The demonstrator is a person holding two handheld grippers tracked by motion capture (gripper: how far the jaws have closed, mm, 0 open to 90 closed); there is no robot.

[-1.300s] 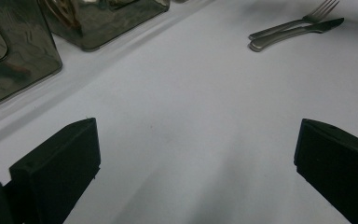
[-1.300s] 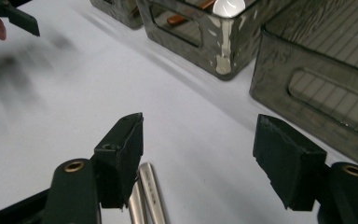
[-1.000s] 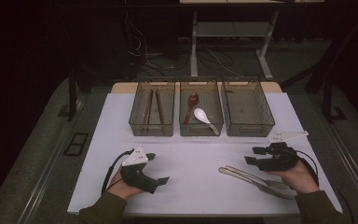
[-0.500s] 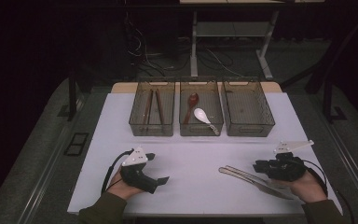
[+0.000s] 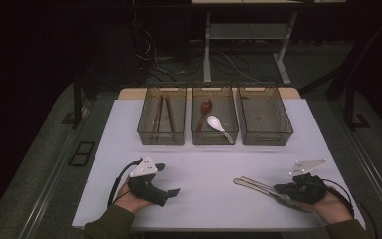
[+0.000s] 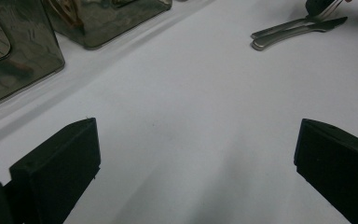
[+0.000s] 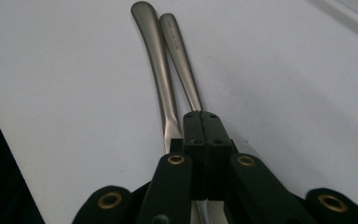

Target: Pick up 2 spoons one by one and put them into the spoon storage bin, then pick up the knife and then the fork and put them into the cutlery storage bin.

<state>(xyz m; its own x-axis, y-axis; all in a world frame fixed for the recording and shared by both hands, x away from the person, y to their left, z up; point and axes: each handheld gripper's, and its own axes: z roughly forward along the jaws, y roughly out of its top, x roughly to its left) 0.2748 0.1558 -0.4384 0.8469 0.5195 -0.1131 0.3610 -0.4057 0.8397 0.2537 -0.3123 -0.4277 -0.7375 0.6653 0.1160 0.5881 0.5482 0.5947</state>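
Two metal utensils (image 5: 251, 184) lie side by side on the white table (image 5: 204, 159) at the front right; their handles (image 7: 156, 56) stretch away from the jaws in the right gripper view. My right gripper (image 5: 279, 189) is low over them, its jaws pressed together (image 7: 200, 114) on top of the right-hand handle (image 7: 179, 51), which runs under them. My left gripper (image 5: 171, 191) rests at the front left, open wide (image 6: 196, 140) with bare table between its jaws. The utensils (image 6: 298, 30) also appear far off in the left gripper view.
Three clear bins stand in a row at the back. The left bin (image 5: 144, 130) holds brown chopsticks (image 5: 162, 115). The middle bin (image 5: 214, 140) holds a red spoon (image 5: 204, 110) and a white spoon (image 5: 215, 122). The right bin (image 5: 264, 117) has nothing in it.
My right gripper has moved toward me and down, from beside the far ends of the utensils to lie over them. The left gripper has stayed still.
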